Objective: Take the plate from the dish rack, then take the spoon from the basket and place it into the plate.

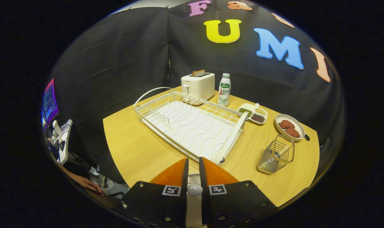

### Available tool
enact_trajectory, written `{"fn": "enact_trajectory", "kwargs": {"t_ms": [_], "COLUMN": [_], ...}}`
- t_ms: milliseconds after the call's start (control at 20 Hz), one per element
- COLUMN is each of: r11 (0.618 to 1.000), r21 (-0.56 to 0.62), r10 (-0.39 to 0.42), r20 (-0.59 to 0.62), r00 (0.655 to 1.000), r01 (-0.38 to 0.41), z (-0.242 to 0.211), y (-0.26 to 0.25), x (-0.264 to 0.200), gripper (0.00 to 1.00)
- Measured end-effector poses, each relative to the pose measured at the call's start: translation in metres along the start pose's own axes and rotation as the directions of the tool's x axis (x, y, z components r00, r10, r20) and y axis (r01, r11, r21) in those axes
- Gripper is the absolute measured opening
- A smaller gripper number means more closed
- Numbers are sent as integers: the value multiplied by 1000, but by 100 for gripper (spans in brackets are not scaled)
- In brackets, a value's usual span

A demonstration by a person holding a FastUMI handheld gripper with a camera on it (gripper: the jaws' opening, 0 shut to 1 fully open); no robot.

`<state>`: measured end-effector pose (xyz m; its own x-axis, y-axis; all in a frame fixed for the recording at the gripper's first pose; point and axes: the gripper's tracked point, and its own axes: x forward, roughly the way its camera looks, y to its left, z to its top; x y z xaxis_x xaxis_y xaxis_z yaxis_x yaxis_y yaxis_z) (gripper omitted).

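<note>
Between the gripper (192, 166) fingers, nearly closed, a white spoon (194, 189) sits gripped; dish rack (192, 125) just ahead, empty.

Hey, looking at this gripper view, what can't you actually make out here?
1. Gripper view: white object between the jaws of the gripper. The jaws cover most of it, so whether it is a spoon, and whether they press on it, is unclear.
2. Gripper view: pale surface under the jaws, mostly covered. It cannot be confirmed as the plate.
3. Gripper view: contents of the basket, too small behind its wires.
</note>
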<state>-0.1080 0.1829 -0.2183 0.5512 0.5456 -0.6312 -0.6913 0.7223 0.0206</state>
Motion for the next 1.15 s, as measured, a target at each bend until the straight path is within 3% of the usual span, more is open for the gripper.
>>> {"fn": "enact_trajectory", "kwargs": {"t_ms": [50, 100, 200, 400, 550, 850, 1000, 1150], "r11": [1000, 1000, 998, 975, 935, 832, 794, 785], "r21": [12, 22, 46, 119, 207, 319, 314, 325], "r10": [-1, -22, -53, -205, -337, -553, -608, -619], "r20": [7, 15, 40, 171, 259, 403, 420, 420], "r00": [1000, 1000, 998, 964, 905, 729, 673, 664], "r01": [1, 21, 52, 186, 289, 454, 521, 527], "z": [0, 1, 5, 38, 63, 110, 108, 103], "y": [-2, -10, -24, -71, -110, -177, -192, -191], "x": [-3, -5, -15, -62, -108, -204, -225, -223], "gripper": [19, 35, 42, 43, 43, 43, 95, 96]}}
